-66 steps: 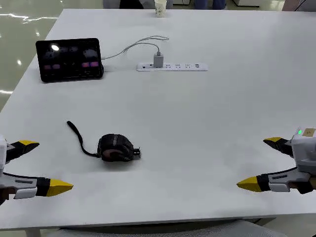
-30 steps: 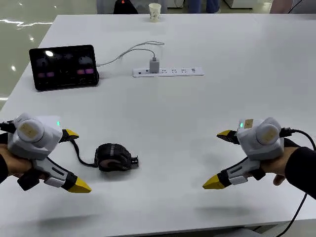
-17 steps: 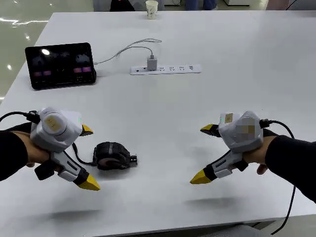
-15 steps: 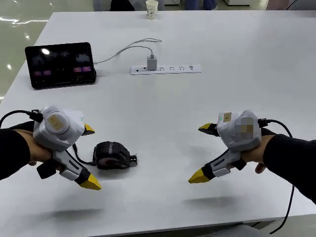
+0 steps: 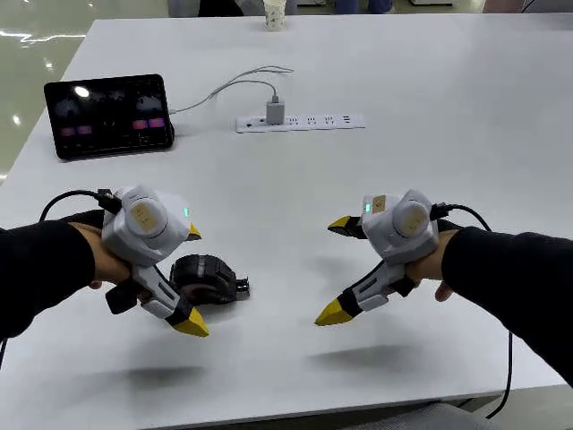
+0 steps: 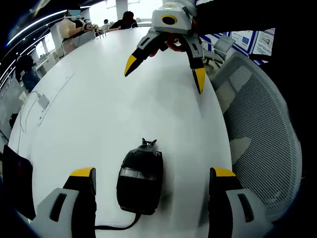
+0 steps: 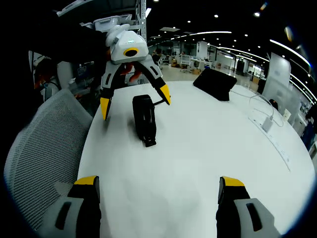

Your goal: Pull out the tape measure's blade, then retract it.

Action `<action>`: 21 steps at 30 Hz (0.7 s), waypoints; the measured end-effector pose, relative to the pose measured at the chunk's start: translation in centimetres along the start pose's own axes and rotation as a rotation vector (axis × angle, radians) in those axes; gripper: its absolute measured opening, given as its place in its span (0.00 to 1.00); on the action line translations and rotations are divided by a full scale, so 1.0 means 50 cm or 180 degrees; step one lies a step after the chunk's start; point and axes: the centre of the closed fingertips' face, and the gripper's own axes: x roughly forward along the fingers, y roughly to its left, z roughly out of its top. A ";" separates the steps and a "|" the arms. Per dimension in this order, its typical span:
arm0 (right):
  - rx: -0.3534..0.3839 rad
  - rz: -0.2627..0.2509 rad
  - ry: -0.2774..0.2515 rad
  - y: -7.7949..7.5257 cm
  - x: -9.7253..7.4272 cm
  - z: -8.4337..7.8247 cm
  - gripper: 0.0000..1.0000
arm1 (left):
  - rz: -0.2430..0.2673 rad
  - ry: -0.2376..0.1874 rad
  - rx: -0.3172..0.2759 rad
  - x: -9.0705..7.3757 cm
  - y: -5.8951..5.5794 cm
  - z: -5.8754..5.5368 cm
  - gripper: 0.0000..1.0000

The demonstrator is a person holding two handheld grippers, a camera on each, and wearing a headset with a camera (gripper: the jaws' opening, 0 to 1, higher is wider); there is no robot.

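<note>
- we see the tape measure (image 5: 208, 278) lying on its side on the white desk (image 5: 430, 134), near the front edge, left of centre
- its blade looks fully in; just the end hook (image 6: 149, 143) sticks out of the case mouth, pointing toward the right tool
- a black wrist strap runs off the back of the case, partly hidden behind the left tool
- left tool (image 5: 192, 279): jaws spread wide, holding nothing; in the left gripper view the tape measure sits between the two yellow tips, clear of both
- right tool (image 5: 333, 269): jaws also spread wide, nothing in them, to the right of the tape measure and apart from it, tips aimed at the hook end
- each tool is held by a hand in a dark sleeve; shadows on the desk under both
- far side of the desk: a dark tablet (image 5: 109, 115) propped up at left, a white power strip (image 5: 300, 122) with a charger (image 5: 275, 111) plugged in and a cable looping off, a paper cup (image 5: 274, 13) at the back edge
- a mesh chair (image 7: 39, 144) shows beside the desk in the right gripper view
</note>
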 end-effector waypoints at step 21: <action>-0.0042 0.0110 -0.0033 0.012 0.084 0.046 0.93 | 0.0081 0.0170 0.0156 0.016 0.025 0.003 0.55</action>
